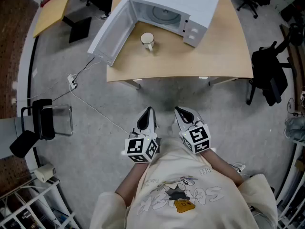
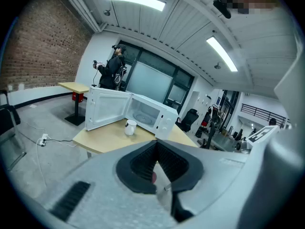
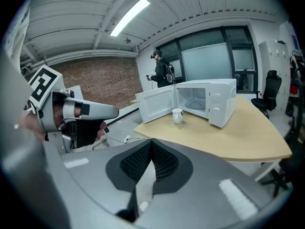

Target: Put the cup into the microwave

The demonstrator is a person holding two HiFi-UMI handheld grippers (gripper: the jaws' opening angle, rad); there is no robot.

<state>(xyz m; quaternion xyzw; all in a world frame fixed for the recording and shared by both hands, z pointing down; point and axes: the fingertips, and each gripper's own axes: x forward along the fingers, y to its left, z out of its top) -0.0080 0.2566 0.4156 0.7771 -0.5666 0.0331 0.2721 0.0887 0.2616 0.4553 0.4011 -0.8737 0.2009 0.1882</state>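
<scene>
- While both grippers hang well apart from the microwave point(image 1: 176, 8), I record the cup point(image 1: 147, 40) standing upright on the table point(image 1: 224, 56), just in front of the microwave's open cavity and beside its swung-out door point(image 1: 112, 30).
- Left gripper point(image 1: 147, 113): jaws together, nothing between them. Right gripper point(image 1: 180, 113): likewise closed and empty.
- Cup judged a glazed mug: rigid, fairly light, smooth enough to slip, breakable if knocked.
- Recommended hold: one jaw inside the rim, one outside, on the wall away from the handle.

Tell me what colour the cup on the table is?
White. The cup shows best in the head view, standing in front of the open microwave.
</scene>
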